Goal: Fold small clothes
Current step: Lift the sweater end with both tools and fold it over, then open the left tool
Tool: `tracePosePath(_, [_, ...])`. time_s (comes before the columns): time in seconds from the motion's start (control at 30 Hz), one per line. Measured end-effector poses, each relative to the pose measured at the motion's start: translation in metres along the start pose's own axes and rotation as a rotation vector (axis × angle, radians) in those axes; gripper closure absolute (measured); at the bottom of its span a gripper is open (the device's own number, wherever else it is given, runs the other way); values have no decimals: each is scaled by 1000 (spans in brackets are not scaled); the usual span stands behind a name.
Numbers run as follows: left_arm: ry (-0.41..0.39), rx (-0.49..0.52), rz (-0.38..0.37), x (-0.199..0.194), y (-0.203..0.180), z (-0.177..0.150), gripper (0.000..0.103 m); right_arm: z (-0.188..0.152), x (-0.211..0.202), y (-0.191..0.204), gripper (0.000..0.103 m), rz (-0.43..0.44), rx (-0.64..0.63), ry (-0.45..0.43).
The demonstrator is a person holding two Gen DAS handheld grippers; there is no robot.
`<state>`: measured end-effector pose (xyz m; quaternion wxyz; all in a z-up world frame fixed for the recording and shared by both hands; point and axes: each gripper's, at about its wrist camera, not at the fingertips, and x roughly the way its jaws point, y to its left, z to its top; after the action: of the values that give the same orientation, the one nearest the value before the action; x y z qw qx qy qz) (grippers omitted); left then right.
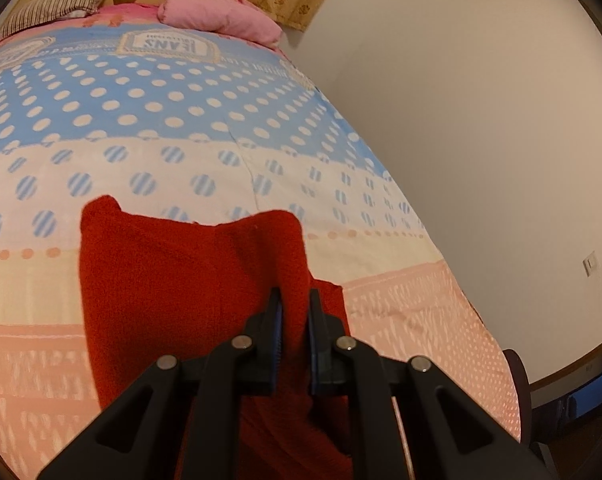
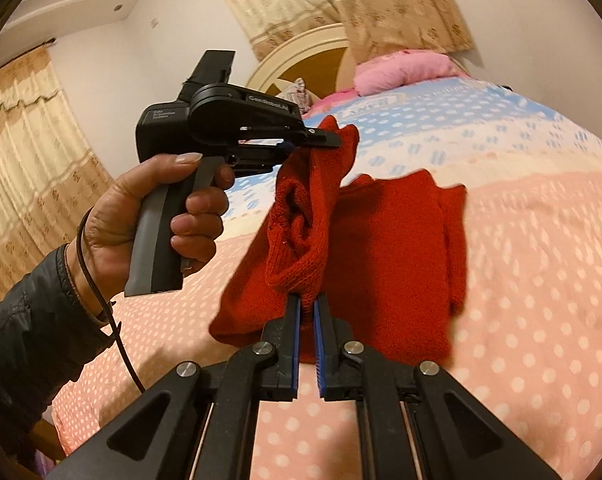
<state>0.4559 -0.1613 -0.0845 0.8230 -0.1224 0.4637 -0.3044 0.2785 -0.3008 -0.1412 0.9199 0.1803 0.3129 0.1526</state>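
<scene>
A small red knitted garment (image 1: 173,280) hangs lifted over the bed, held at two places along its near edge. My left gripper (image 1: 295,300) is shut on a fold of it. In the right wrist view the garment (image 2: 389,248) droops toward the bedspread, and my right gripper (image 2: 308,304) is shut on its bunched lower edge. The left gripper (image 2: 333,140) shows there too, held in a hand, pinching the garment's upper corner above and left of my right gripper.
The bed has a spread with pink, cream and blue dotted bands (image 1: 181,120). Pink pillows (image 1: 221,16) and a striped pillow (image 1: 61,4) lie at the headboard. A white wall (image 1: 481,120) runs along the bed's right side. Curtains (image 2: 29,160) hang at left.
</scene>
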Motion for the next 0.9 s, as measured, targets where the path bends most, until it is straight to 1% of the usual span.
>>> tracePosePath(0.17, [25, 19, 3, 20, -12, -3, 92, -8, -5, -21, 98, -14, 55, 6])
tracePosePath(0.37, [45, 89, 27, 41, -32, -11, 92, -21, -7, -39, 98, -30, 111, 3])
tracePosePath(0.5, [41, 136, 40, 48, -41, -13, 92, -22, -9, -43, 98, -40, 124, -5])
tracePosePath(0.6, [49, 184, 70, 49, -49, -18, 89, -26, -9, -47, 98, -46, 152, -2])
tracePosePath(0.63, [45, 197, 59, 45, -52, -20, 89, -27, -11, -47, 98, -48, 155, -8])
tracePosePath(0.67, [39, 204, 45, 40, -53, -21, 86, -27, -12, -47, 98, -52, 156, -11])
tracePosePath(0.7, [23, 217, 47, 30, -54, -25, 82, -28, -12, -48, 98, -56, 156, -10])
tracePosePath(0.73, [5, 231, 55, 22, -54, -28, 75, -29, -13, -49, 98, -60, 158, -9])
tracePosePath(0.77, [-27, 250, 65, 9, -52, -34, 64, -29, -14, -49, 98, -62, 160, -9])
tracePosePath(0.8, [-69, 266, 78, -5, -48, -41, 56, -30, -16, -49, 97, -66, 163, -10])
tracePosePath(0.83, [-105, 282, 105, -15, -44, -49, 39, -31, -17, -50, 97, -68, 164, -9])
tracePosePath(0.87, [-142, 300, 147, -26, -39, -58, 30, -31, -19, -51, 97, -67, 167, -11])
tracePosePath(0.9, [-177, 317, 184, -37, -32, -69, 30, -31, -25, -52, 97, -72, 172, -24])
